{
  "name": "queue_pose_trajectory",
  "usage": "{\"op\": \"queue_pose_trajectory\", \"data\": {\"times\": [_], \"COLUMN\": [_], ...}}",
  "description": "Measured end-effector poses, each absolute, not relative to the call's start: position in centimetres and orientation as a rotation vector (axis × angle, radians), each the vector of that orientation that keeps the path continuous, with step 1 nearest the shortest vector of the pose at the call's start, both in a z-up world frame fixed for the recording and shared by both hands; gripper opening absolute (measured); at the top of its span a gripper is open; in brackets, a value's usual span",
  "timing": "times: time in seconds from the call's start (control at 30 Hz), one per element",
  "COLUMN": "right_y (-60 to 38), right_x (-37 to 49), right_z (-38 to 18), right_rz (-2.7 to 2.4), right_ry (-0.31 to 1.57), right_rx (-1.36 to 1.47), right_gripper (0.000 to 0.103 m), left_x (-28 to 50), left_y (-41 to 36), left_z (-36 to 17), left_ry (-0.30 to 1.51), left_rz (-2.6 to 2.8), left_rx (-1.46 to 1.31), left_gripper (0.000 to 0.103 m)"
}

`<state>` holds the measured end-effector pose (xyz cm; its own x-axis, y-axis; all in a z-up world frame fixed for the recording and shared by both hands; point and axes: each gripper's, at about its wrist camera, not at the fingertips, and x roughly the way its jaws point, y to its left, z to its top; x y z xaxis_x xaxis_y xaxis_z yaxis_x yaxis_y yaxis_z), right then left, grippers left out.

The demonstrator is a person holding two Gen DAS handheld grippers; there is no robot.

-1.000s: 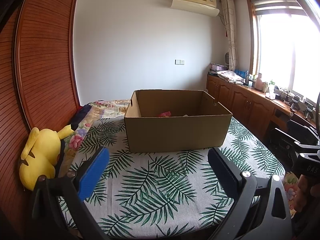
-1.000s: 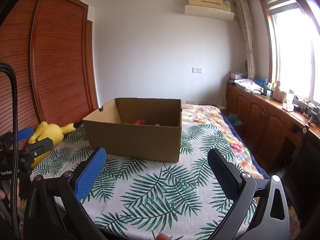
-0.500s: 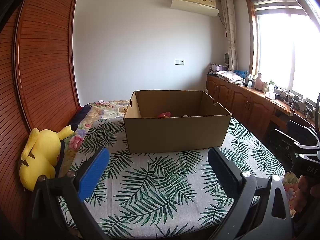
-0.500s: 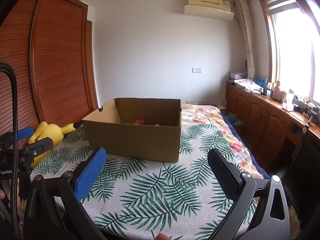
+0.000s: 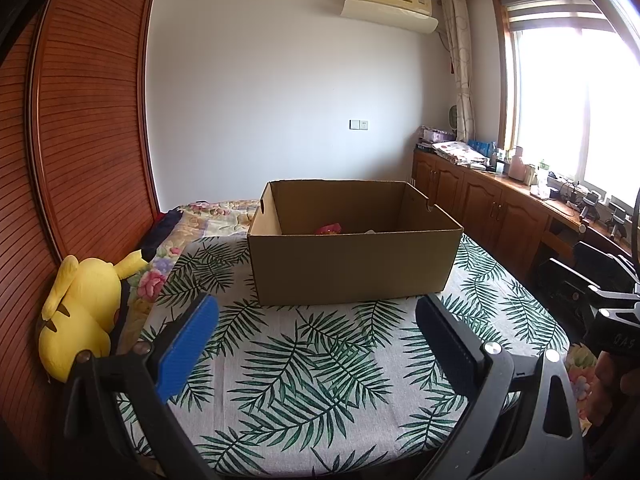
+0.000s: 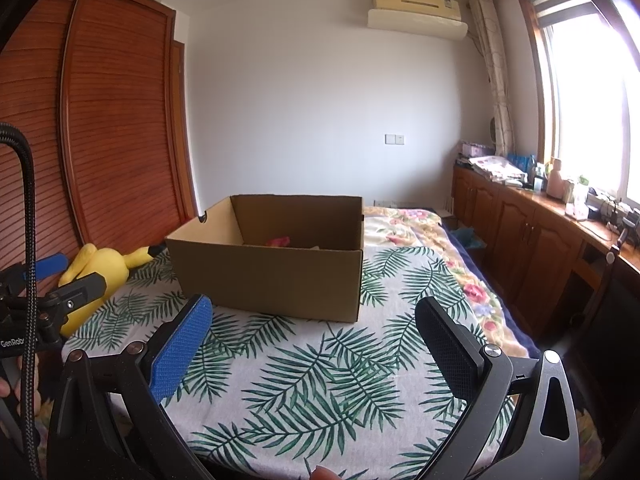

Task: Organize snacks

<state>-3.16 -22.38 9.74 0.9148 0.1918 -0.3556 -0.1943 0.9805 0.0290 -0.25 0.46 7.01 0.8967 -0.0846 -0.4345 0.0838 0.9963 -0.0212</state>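
The cardboard box sits on the leaf-print cloth ahead of both tongs, a red snack showing inside it, while the left tongs and right tongs hang wide apart, holding and touching nothing.

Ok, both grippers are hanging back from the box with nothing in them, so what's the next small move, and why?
Probably ease the right gripper forward and up over the near wall of the cardboard box. Both it and the left gripper are open and hold nothing, no snacks lie on the leaf-print cloth, and only a pink item peeks above the rim, so looking inside comes first.
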Motion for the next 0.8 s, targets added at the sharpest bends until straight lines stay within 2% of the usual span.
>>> {"op": "queue_pose_trajectory", "data": {"times": [0.8], "right_y": [-22.44], "right_x": [-3.1], "right_z": [9.78], "right_rz": [0.198], "right_ry": [0.366], "right_rx": [-0.004], "right_gripper": [0.103], "left_x": [-0.44], "left_y": [0.57], "left_z": [7.21], "left_ry": [0.445], "left_rz": [-0.078], "left_rx": [-0.007], "left_gripper": [0.1]}}
